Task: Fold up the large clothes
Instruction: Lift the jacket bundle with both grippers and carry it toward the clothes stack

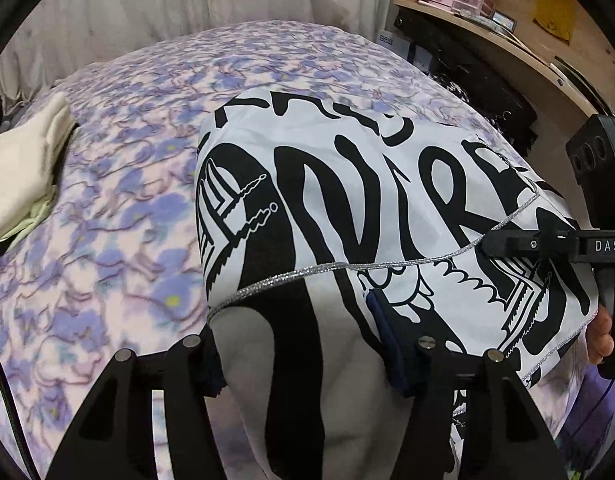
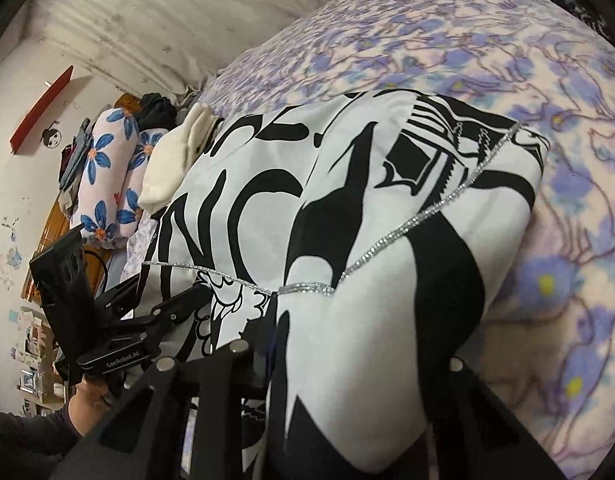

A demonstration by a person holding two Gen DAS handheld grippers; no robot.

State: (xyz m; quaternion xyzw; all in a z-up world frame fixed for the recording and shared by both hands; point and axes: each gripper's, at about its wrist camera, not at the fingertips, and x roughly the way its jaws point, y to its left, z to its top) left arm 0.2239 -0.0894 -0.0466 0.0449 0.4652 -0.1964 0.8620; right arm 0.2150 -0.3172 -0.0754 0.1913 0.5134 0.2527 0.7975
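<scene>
- Cream-coloured folded cloth (image 1: 23,168) sits at the far left of the bed, well apart from the work, probably put aside so it stays out of the way.
- Lilac-flowered blanket (image 1: 119,208) covers the bed and gives a broad, soft surface on which the big garment can be spread and folded.
- Near the bed's left end lie flowered pillows (image 2: 107,184), seen only from the right-hand camera and clear of the fold.
- Left claw (image 1: 307,364) is half closed, pinching a gathered bunch of the black-and-white garment (image 1: 347,200) between its pads; the cloth bulges up out of the gap, so I judge the grip firm.
- That garment, white with bold black lettering and a silver glitter trim (image 1: 347,267), hangs from both claws at its near edge while its far part drapes onto the blanket in the middle of the bed.
- Holding two points of one edge keeps the cloth stretched and level, which I take as the set-up for carrying that edge over to make a fold.
- Right claw (image 2: 347,360) is nearly pressed together, its fingers mostly buried under fabric, clamping a thick fold; the left camera shows it gripping right at the trim line.
- A hand (image 1: 599,336) holds the right tool's handle at the garment's right edge.
- Further right stands a wooden shelf (image 1: 487,40) with small boxes, away from the bed.
</scene>
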